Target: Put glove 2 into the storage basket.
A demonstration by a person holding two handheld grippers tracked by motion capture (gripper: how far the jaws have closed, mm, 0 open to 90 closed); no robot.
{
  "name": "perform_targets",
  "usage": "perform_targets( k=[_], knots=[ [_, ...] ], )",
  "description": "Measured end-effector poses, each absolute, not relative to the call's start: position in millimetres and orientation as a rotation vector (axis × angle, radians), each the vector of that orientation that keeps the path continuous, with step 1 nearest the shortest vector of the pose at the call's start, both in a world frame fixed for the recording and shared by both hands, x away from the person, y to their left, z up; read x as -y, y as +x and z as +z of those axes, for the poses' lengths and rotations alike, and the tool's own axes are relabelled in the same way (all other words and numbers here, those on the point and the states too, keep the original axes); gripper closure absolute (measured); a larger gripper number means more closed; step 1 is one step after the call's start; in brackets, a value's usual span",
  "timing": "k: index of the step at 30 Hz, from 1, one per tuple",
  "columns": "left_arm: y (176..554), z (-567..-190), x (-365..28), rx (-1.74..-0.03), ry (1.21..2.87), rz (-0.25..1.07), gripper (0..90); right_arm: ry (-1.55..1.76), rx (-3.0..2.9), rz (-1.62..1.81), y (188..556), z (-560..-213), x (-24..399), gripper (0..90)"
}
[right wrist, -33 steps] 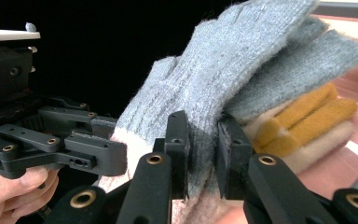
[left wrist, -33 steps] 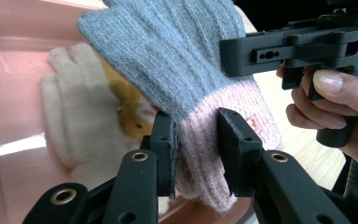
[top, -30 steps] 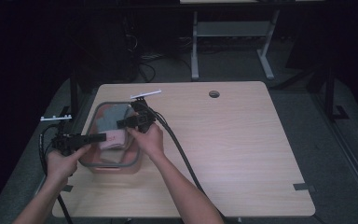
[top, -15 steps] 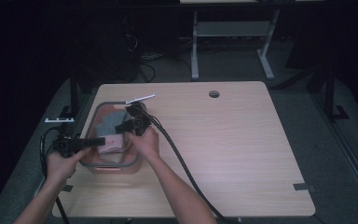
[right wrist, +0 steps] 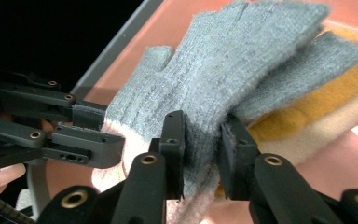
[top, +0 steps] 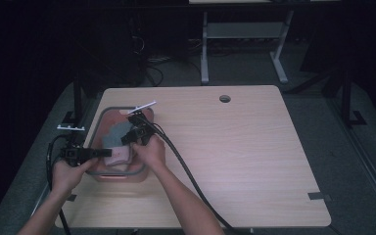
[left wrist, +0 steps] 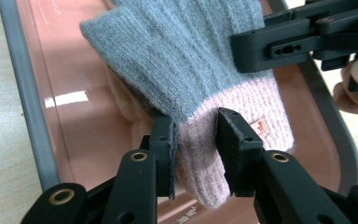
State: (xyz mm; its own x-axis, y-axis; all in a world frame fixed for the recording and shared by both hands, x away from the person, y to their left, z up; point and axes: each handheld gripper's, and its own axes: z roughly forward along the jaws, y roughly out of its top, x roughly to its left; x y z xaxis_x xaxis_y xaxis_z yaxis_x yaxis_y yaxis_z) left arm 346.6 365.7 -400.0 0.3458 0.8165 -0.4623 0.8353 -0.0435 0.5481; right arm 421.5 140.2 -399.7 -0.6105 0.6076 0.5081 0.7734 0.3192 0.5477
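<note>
A: Where's the grey glove (left wrist: 182, 60)?
B: Over the pink tray (top: 127, 172), cuff pinched by the left gripper (left wrist: 196, 140); the right gripper (right wrist: 203, 140), fingers just easing, grips its edge.
A: Done?
B: Seemingly not: it's not laid down yet

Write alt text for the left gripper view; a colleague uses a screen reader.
The left gripper pinches the pink cuff of a grey knit glove over a reddish-brown tray. The right gripper reaches in from the upper right onto the same glove.
</note>
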Motion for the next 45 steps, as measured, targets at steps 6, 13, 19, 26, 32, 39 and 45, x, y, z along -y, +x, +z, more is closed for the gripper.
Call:
perform_targets(
  k=[6, 13, 19, 26, 32, 39, 45],
  knots=[
    [346, -399, -367, -1.451, 1.855, -0.009, 66.0, -1.269, 2.394, -1.144, 422, -398, -138, 64.3],
    [347, -398, -366, -1.456, 1.843, 0.001, 62.5, -1.278, 2.391, -1.172, 423, -392, -132, 60.8],
    [346, -393, -371, -1.460, 1.806, 0.012, 57.2, -1.277, 2.381, -1.184, 423, -388, -126, 59.4],
    [345, -387, -372, -1.447, 1.799, 0.041, 56.3, -1.276, 2.364, -1.211, 424, -384, -117, 58.4],
    [346, -382, -370, -1.438, 1.768, 0.045, 55.7, -1.273, 2.343, -1.246, 423, -377, -109, 57.7],
    [347, -374, -369, -1.419, 1.750, 0.045, 55.3, -1.258, 2.308, -1.279, 424, -373, -99, 55.3],
    [345, -370, -363, -1.388, 1.758, 0.046, 54.4, -1.255, 2.284, -1.313, 421, -369, -89, 53.3]
  ],
)
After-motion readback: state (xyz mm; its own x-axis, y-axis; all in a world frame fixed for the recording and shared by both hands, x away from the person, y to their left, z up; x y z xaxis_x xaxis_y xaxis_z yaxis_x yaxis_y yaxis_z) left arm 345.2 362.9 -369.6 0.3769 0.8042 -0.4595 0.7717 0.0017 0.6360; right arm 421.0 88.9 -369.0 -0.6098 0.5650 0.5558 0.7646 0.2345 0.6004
